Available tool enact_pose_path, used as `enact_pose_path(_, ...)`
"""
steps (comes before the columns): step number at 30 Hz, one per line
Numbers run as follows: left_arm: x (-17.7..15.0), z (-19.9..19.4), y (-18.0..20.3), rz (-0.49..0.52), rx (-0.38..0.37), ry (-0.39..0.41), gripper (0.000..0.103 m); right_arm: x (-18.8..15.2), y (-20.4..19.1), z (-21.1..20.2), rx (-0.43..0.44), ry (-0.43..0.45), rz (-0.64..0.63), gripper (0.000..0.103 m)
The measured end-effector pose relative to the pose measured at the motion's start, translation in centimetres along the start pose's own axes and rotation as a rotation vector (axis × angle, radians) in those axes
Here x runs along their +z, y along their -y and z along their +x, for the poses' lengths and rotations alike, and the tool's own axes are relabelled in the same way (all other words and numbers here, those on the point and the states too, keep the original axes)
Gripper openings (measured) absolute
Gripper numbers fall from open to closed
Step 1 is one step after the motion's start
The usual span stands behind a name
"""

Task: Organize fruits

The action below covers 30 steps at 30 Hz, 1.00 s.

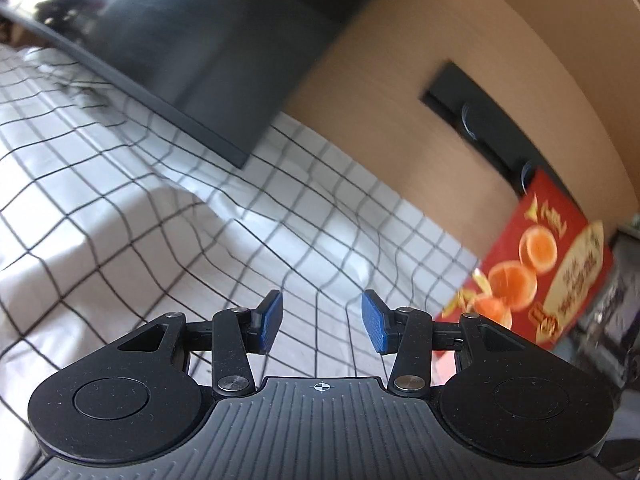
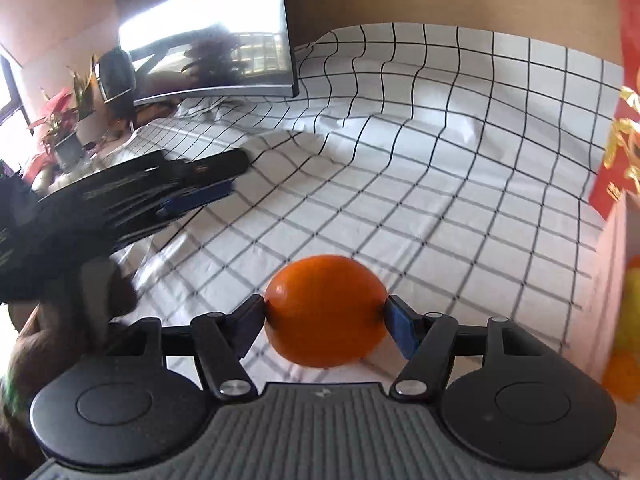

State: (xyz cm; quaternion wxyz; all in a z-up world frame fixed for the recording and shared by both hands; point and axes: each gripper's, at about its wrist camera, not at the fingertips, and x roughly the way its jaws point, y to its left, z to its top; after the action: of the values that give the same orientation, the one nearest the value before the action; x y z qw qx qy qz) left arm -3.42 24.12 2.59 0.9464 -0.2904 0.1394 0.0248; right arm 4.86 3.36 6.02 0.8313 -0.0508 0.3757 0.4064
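My right gripper [image 2: 326, 316] is shut on an orange [image 2: 326, 310], held above the checked tablecloth [image 2: 420, 184]. My left gripper [image 1: 322, 322] is open and empty above the same cloth; it also shows blurred at the left of the right wrist view [image 2: 192, 196]. At the right edge of the right wrist view, a pale box [image 2: 612, 280] holds blurred yellow and orange fruits [image 2: 628, 340].
A red printed carton [image 1: 536, 268] stands at the right of the left wrist view. A dark monitor [image 2: 208, 36] stands at the back of the table. A cardboard box [image 1: 440, 80] with a handle cutout is behind it. Potted plants [image 2: 60, 116] stand at far left.
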Motion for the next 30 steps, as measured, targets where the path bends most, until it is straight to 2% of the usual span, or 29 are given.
enact_pose_path(2,-0.3,0.2,0.5,0.02,0.004,-0.005,0.048,-0.4,0.0,-0.5,-0.008,0.016,0.007,0.068)
enact_pose_path(5,-0.5,0.4,0.4,0.02,0.016,-0.01,0.048,-0.3,-0.1,0.1,-0.013,0.037,0.023,0.08)
enact_pose_path(8,-0.4,0.8,0.1,0.0,0.025,-0.027,0.048,-0.2,-0.2,1.9,0.006,0.01,0.046,0.08)
enact_pose_path(11,-0.4,0.8,0.0,-0.012,0.017,-0.047,0.048,-0.4,-0.8,3.8,-0.023,-0.038,0.027,0.08)
enact_pose_path(13,-0.5,0.8,0.3,-0.005,0.017,-0.089,0.048,-1.0,-0.8,4.0,-0.019,-0.051,0.03,0.08)
enact_pose_path(15,-1.1,0.5,0.7,0.009,0.004,-0.142,0.048,-1.4,-0.9,3.3,-0.018,-0.044,0.023,0.078)
enact_pose_path(19,-2.5,-0.5,1.5,0.037,-0.019,-0.192,0.048,-2.7,-1.0,1.1,-0.021,-0.026,-0.018,0.078)
enact_pose_path(25,-3.3,-1.8,2.8,0.031,-0.06,-0.206,0.048,-4.8,-1.0,-2.8,-0.039,-0.022,-0.02,0.076)
enact_pose_path(30,-4.1,-1.8,4.8,0.08,-0.101,-0.242,0.048,-6.7,1.1,-7.3,-0.057,0.033,0.004,0.076)
